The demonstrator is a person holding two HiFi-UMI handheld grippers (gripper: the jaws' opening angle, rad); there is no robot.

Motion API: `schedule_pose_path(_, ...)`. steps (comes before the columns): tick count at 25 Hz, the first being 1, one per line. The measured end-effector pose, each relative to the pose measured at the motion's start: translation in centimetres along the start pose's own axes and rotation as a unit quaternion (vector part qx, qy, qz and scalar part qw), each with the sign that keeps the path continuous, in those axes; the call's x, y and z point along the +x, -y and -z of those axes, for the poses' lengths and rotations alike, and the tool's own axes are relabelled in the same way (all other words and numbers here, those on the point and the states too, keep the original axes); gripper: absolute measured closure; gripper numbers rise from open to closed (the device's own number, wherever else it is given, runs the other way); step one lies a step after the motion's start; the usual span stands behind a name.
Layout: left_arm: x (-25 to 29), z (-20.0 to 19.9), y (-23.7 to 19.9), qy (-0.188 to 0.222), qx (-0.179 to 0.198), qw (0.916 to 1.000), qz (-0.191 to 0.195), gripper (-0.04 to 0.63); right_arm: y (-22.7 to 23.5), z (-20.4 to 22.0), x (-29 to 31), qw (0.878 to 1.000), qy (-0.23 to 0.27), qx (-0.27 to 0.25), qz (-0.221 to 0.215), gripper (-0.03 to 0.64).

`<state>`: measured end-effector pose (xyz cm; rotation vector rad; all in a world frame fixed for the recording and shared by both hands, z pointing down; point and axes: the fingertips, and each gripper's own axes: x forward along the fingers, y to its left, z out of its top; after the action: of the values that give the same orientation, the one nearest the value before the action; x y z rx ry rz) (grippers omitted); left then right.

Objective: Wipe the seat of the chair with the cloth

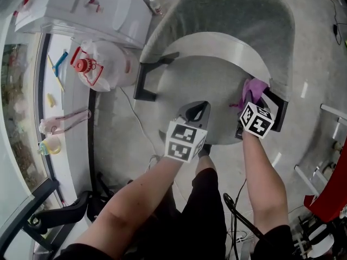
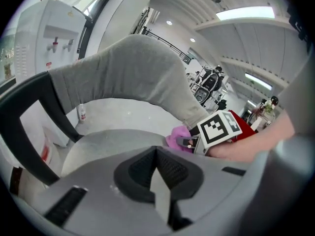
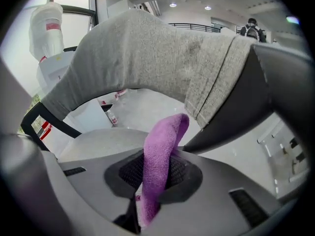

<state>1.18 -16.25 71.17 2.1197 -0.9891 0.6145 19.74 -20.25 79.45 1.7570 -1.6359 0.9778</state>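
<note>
left gripper (image 1: 198, 110): jaws together | right gripper (image 1: 250, 99): jaws clamping cloth (image 3: 160, 149)

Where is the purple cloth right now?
In the head view the purple cloth is on the right, pinched in the right tongs by the right edge of the seat, beside the black armrest.

Chair: seat (image 1: 200, 85) pale grey, backrest (image 1: 238, 10) mottled mid-grey fabric, armrest (image 1: 142, 83) black. Cloth (image 1: 254, 89) bright purple; left gripper (image 2: 156, 154) and right gripper (image 3: 155, 173) grey-bodied with black cross-hatched pads (image 2: 140, 168), each bearing a marker cube (image 1: 184, 140) in black-and-white square pattern. Surroundings: floor (image 1: 116, 140) glossy pale grey, water dispenser (image 1: 81, 7) white, jug (image 1: 108, 64) clear with a red cap.
</note>
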Motion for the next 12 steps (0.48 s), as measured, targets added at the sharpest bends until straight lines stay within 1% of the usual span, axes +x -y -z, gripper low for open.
schedule_pose_path(3,-0.2,1.3,-1.6,-0.011,-0.012,0.9998,-0.007,0.588,-1.3,0.9,1.3,1.000,-0.012,-0.007,-0.016,0.551)
schedule_pose_path(7,-1.8,3.2,-5.0,-0.021,-0.034,0.9986,-0.033,0.589,-5.0,1.7,2.6,0.998,-0.023,-0.018,-0.049,0.551)
schedule_pose_path(12,-4.2,4.0,-8.5,-0.013,-0.060,0.9963,-0.059,0.588,-10.4,1.3,4.1,0.996,-0.028,-0.034,-0.082,0.551)
